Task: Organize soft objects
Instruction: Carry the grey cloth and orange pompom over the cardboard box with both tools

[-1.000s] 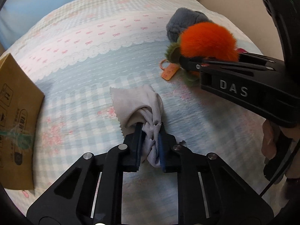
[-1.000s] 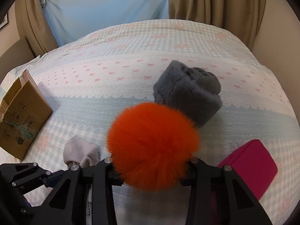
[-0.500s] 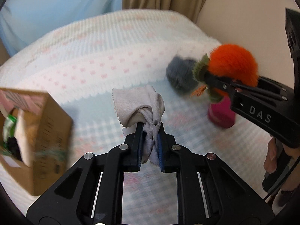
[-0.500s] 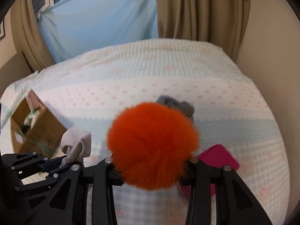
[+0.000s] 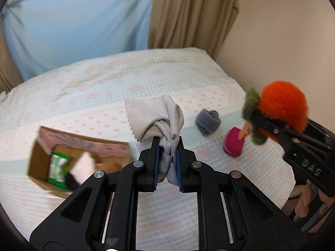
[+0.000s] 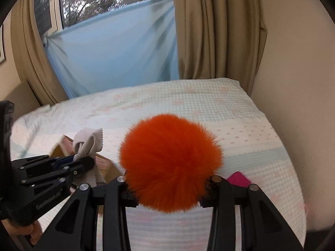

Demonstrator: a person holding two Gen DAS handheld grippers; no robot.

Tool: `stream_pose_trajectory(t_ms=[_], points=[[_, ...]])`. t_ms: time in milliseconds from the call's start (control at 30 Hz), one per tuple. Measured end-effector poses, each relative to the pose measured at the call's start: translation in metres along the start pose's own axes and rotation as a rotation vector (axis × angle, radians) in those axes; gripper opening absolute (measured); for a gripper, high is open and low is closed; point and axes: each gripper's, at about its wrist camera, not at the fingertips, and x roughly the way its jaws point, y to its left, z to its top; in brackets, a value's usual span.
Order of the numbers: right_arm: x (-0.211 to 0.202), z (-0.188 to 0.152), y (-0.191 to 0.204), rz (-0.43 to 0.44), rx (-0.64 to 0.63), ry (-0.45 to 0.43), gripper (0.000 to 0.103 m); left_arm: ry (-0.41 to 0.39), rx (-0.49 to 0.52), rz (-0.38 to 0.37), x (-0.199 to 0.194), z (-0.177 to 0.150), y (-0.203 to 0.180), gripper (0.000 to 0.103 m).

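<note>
Both hand-held grippers are loaded and raised above the bed (image 5: 104, 87), so the sorting is partway through. The left hand-held gripper (image 5: 166, 156) has its jaws pinched narrow on a bunched grey cloth (image 5: 159, 117), whose zigzag-cut edge flares out above the blue pads. The right hand-held gripper (image 6: 168, 190) is clamped on an orange pompom (image 6: 170, 161), a fluffy ball that fills the gap between its fingers (in the left wrist view a green tuft and an orange tag hang with it).

The open cardboard box (image 5: 41, 163) lies on the bed at about 8 o'clock of the left gripper in its own view. It already holds a few things: a green packet, something white and something dark, though blur makes them hard to name. That suggests some items are already put away, and the box looks like the likely home for the two now carried.

Still lying on the bed are a rolled grey plush piece (image 5: 207, 121) at about 2 o'clock of the cloth and a magenta pouch (image 5: 233, 145) just beside it, towards 3 o'clock. Neither is touched by a gripper, so at least two pick-ups seem to remain once the cloth and pompom are dropped off.
</note>
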Motion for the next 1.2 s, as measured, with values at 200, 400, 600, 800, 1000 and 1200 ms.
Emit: stream_pose_trajectory(t_ms=[200,400,600,800,1000,1200], points=[[-0.025,0.010,0.073,0.017,0.026,-0.019,0.036,-0.020,-0.001,0.019,-0.056,0.012,0.065,0.012],[-0.014,0.011,0.137,0.042,0.062,0.026,0.036,0.004,-0.004,0.020,-0.087,0.012,0.140,0.011],[0.011,0.006,0.183,0.033,0.140,0.082,0.036,0.052,0.025,0.021,-0.088,0.013,0.198,0.011],[0.045,-0.003,0.215,0.008,0.141,0.142,0.036,0.164,0.038,0.021,-0.048,0.011,0.240,0.012],[0.082,-0.015,0.229,0.002,0.105,0.203,0.036,0.300,-0.004,0.008,0.011,0.004,0.266,0.011],[0.125,-0.029,0.228,-0.005,0.050,0.287,0.036,0.401,-0.018,-0.012,0.061,0.000,0.269,0.011]])
